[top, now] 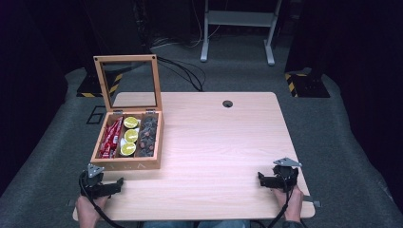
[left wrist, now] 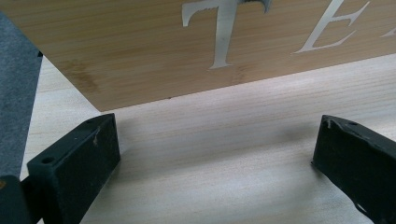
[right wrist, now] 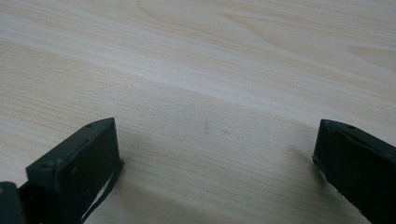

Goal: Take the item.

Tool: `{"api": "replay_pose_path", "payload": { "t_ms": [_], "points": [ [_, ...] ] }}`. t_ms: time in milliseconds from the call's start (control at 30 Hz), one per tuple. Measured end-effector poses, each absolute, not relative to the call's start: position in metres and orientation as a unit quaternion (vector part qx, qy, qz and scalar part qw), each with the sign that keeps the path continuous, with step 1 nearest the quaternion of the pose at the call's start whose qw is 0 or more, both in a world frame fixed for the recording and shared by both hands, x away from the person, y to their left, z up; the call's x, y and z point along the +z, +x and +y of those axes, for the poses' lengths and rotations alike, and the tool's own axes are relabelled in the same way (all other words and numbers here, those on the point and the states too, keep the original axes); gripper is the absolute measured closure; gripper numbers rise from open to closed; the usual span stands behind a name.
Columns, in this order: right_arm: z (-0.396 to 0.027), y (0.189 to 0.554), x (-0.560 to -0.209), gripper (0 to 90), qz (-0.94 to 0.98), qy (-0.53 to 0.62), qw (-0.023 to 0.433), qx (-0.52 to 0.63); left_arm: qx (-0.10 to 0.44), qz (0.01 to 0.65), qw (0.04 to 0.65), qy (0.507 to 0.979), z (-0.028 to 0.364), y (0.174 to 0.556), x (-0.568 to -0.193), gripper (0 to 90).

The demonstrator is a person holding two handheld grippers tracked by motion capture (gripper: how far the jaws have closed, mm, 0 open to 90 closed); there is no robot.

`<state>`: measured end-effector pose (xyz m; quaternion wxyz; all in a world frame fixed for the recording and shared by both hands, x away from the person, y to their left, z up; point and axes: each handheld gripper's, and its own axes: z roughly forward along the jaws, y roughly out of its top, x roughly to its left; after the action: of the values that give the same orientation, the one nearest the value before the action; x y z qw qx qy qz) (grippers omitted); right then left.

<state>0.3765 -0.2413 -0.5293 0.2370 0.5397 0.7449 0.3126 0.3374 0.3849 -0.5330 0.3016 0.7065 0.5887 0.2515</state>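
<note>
A wooden box (top: pixel 127 164) sits on the left side of the tabletop (top: pixel 214 142), and its lid (top: pixel 128 83) with the glass window stands up, open. Inside there are three rows: red packets (top: pixel 110 137) on the left, lemon slices (top: pixel 129 136) in the middle, and dark bits (top: pixel 147 137) on the right. The left gripper (top: pixel 119 183) rests at the near left edge, just in front of the box, and its fingers (left wrist: pixel 77 163) are spread wide with nothing between them. The right gripper (top: pixel 261 178) rests at the near right, well apart from the box, fingers (right wrist: pixel 74 168) spread wide too, over bare wood. Nothing is picked up yet, so it looks like the very start. Next, a gripper would likely need to reach to the box, maybe for something inside or for the lid.
</note>
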Motion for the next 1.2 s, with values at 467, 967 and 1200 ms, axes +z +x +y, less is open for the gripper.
{"api": "replay_pose_path", "payload": {
  "t_ms": [467,967,1200],
  "points": [
    [-0.241,0.379,-0.529,0.0,0.745,0.543,0.227,0.315,0.251,0.587,0.305,0.706,0.385,0.337,-0.533,0.1],
    [-0.241,0.38,-0.529,0.0,0.745,0.543,0.226,0.314,0.241,0.573,0.311,0.719,0.384,0.335,-0.53,0.0],
    [-0.241,0.38,-0.529,0.0,0.745,0.543,0.227,0.314,0.246,0.564,0.318,0.721,0.382,0.33,-0.519,0.1]
  ]
}}
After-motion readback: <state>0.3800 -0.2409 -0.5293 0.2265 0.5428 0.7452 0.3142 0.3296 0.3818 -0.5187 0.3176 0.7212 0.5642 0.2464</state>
